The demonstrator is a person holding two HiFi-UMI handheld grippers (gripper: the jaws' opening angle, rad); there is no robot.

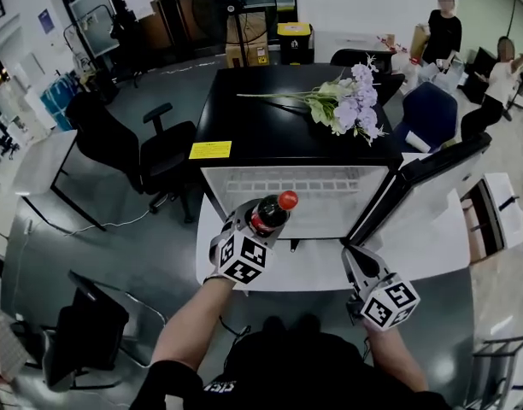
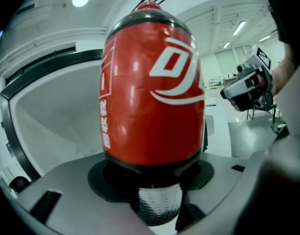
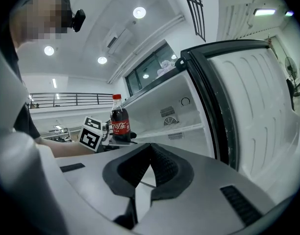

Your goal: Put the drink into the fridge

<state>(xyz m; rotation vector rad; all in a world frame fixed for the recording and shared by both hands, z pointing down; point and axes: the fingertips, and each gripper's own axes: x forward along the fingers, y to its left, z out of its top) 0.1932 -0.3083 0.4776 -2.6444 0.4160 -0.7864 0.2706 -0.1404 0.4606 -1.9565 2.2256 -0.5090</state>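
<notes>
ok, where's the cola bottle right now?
Head view, left of centre: the cola bottle is held in the left gripper, just in front of the open fridge.

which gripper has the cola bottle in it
The left gripper: its jaws clamp the red-capped cola bottle in front of the open fridge. The right gripper is shut with nothing between its jaws.

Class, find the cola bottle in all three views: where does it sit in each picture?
Head view: cola bottle at centre, before the open fridge.
Left gripper view: cola bottle fills the centre.
Right gripper view: cola bottle small, left of centre.
Shared landmark: the fridge's white interior.
</notes>
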